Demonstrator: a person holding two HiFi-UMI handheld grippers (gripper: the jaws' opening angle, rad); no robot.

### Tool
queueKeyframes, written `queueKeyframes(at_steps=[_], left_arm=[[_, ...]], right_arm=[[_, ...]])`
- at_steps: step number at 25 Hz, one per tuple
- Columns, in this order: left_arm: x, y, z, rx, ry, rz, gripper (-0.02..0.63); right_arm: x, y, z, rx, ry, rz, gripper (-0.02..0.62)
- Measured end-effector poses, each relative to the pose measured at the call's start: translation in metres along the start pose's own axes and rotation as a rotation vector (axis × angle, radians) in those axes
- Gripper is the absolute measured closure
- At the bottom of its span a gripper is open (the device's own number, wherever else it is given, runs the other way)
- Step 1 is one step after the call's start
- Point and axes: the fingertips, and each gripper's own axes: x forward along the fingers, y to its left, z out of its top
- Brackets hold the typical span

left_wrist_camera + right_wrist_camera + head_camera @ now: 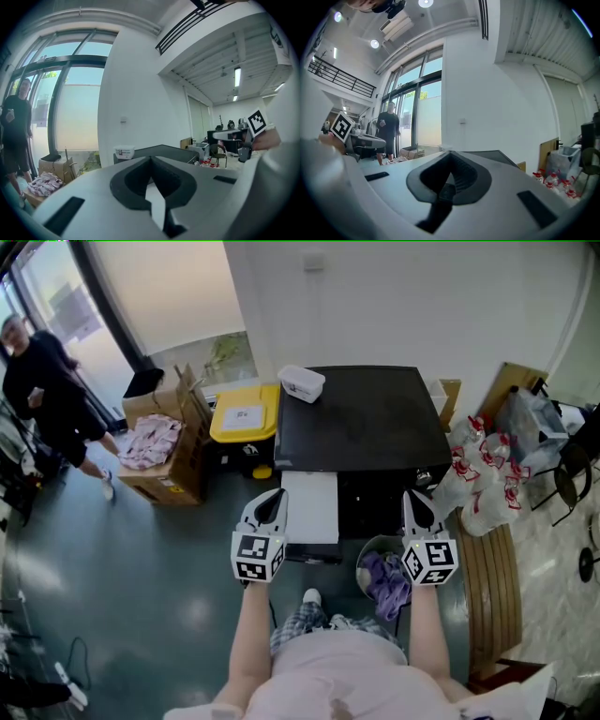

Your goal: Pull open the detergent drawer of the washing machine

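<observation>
White detergent drawer [309, 507] juts from black-topped washing machine [361, 418]; round basket [364, 559] beside it holds purple laundry [389, 579] (left tongs [276, 497], right tongs [413, 499] closed, empty).

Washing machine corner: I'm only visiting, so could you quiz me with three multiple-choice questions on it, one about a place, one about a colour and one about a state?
1. Where does the white tub stand?
A. on the far left corner of the black top of the washing machine
B. on a windowsill
C. on a shelf

2. What colour is the lid of the bin left of the machine?
A. red
B. yellow
C. green

3. How do the jaws of the left gripper and the right gripper stand?
A. both wide open
B. one grips a cloth
C. both shut, empty

Answers:
1 A: the head view shows the tub on that corner.
2 B: the lid is plainly yellow.
3 C: each gripper view shows its jaws together with nothing between them.
</observation>
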Motion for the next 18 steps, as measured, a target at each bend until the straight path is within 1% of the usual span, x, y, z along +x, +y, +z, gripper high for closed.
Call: queueKeyframes(at_steps=[9, 18], left_arm=[[-0.0015, -0.0018, -0.0017, -0.007, 0.003, -0.010, 0.580], [-0.0032, 0.0003, 0.0006, -0.007, -0.016, -0.011, 0.580]], right_arm=[[-0.0006, -0.0003, -0.0048, -0.002, 0.019, -0.007, 0.581], [0.0012, -0.0019, -0.0065, 0.007, 0.016, -0.015, 0.581]])
